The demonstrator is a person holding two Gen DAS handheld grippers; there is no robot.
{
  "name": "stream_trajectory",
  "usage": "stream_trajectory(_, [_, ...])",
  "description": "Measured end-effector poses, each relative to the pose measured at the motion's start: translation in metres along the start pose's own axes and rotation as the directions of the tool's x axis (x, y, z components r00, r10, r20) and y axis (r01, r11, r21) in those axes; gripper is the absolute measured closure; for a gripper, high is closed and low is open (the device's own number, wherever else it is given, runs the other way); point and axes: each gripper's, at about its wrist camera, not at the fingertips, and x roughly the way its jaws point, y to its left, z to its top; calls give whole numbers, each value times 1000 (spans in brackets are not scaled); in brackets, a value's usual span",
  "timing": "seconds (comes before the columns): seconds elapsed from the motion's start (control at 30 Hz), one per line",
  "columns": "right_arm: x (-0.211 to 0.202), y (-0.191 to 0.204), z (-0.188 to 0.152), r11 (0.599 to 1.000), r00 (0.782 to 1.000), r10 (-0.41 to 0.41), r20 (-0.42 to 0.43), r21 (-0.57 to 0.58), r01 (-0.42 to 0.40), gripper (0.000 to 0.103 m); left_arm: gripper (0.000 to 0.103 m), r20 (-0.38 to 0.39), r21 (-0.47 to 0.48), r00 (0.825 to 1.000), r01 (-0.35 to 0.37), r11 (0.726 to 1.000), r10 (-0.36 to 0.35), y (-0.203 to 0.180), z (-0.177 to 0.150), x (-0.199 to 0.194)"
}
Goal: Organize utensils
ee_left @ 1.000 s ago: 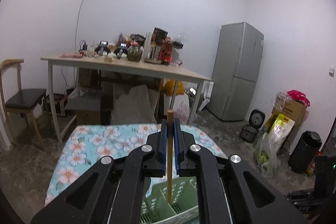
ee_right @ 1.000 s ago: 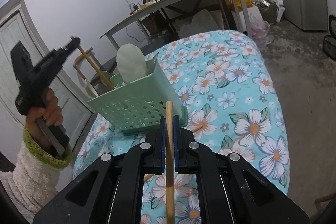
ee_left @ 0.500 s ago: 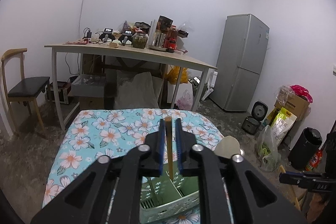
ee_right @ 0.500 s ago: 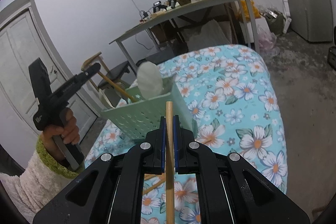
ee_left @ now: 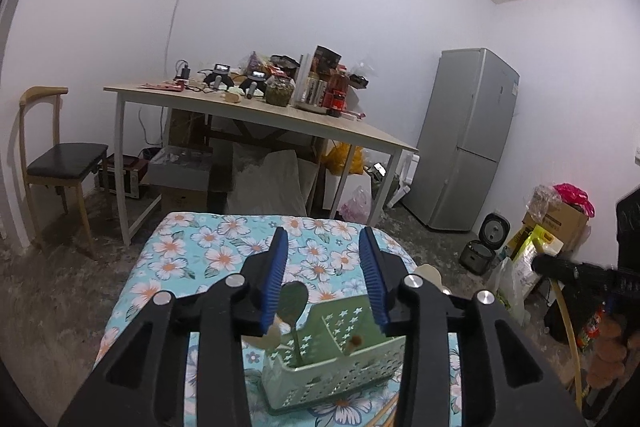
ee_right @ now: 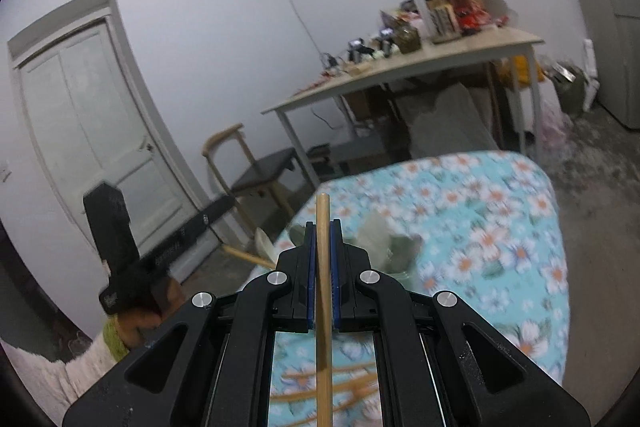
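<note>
L gripper hangs over the green caddy, jaws parted w/ nothing between them; they've just been opening, and the chopstick they pinched a sec ago is no longer between the pads. A small brown tip shows in the caddy compartment just below & ahead of the R pad, likely that same stick, now dropped in. A spoon stands upright in the compartment under the L pad, w/ a pale utensil peeking out past the R jaw arm.

R gripper is clamped narrow on a wooden chopstick that runs straight up through the pads, tip sticking out beyond them. Right-wrist view is blurred; caddy sits ahead, just past the fingertips, partly hidden by them.

Below the R gripper, more wooden sticks lie loose on the floral tablecloth, count unclear.

Progress, as I read it: spoons + at least one stick already sorted. Left to do: the stick in the R gripper needs to go into the caddy's stick compartment, then the loose ones on the cloth. Roughly mid-task.
</note>
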Motion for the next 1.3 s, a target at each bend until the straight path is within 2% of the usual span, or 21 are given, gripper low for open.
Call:
stream_trajectory(0.1, [11,9,16,998,998,58,32,-9,-58,98,67,-1,-12,1000,-11,1000,11,3,-4,-15])
stream_trajectory(0.3, [35,24,44,992,988,126,93,-37,-123,98,67,-17,-16,999,-29,999,29,7,-23,-46])
stream_trajectory(0.6, [75,24,73,985,964,171,206,-8,-173,98,67,-71,-30,993,-92,995,89,22,-59,-82])
stream_trajectory(0.93, [113,30,86,991,941,128,314,-9,-132,98,67,-61,-90,983,-177,980,172,55,-73,-111])
stream_trajectory(1.17, [144,24,78,1000,950,18,313,-22,-12,98,67,-67,-117,977,-209,971,202,72,-79,-117])
stream_trajectory(1.3, [146,23,72,999,952,-7,306,-39,20,99,67,-71,-132,975,-217,967,209,82,-82,-118])
